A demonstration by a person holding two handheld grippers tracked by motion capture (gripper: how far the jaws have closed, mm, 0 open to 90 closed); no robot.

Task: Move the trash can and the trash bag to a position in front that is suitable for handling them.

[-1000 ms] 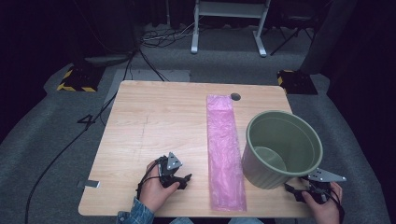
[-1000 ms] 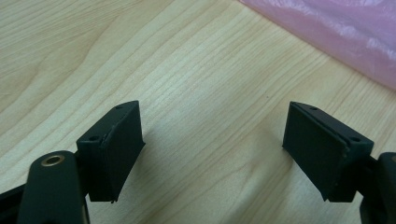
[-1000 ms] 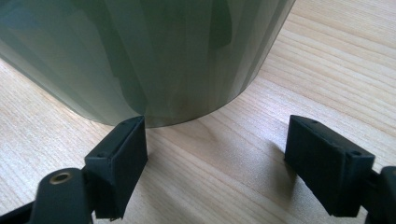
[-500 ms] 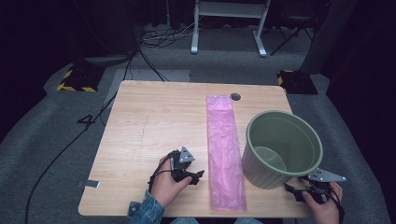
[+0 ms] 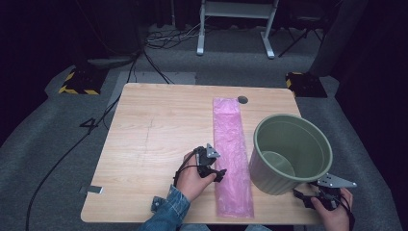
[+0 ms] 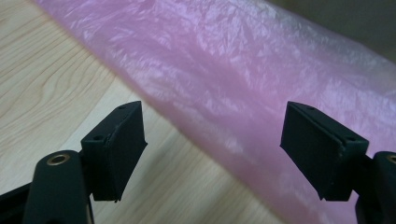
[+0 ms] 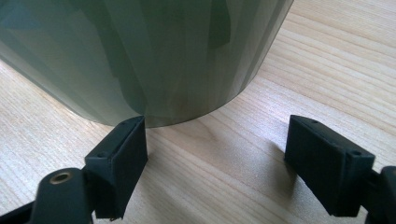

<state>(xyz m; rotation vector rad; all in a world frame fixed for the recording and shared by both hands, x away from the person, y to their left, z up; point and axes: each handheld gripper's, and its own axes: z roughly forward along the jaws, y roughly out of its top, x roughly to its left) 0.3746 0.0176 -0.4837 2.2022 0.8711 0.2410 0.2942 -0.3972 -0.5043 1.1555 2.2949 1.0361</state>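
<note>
A long pink plastic bag (image 5: pixel 230 144) lies flat along the wooden table (image 5: pixel 159 125), running from the front edge toward the back. A round green bin (image 5: pixel 290 153) stands upright just right of it. My left gripper (image 5: pixel 216 172) is open at the bag's left edge. In the left gripper view the gripper (image 6: pixel 212 135) straddles that edge, one jaw over wood and the other over the crinkled pink bag (image 6: pixel 243 70). My right gripper (image 5: pixel 304 197) is open at the front right corner. In the right gripper view its jaws (image 7: pixel 215 140) face the bin's base (image 7: pixel 140 56), holding nothing.
A small dark round hole (image 5: pixel 243 100) sits in the table near the bag's far end. Cables (image 5: pixel 72 149) run over the grey floor at the left. A white desk frame (image 5: pixel 235 19) stands beyond the table. The table's left half is bare wood.
My left hand has moved right and a little forward, bringing its gripper up to the pink bag's left edge. The right gripper, bin and bag have stayed put.
</note>
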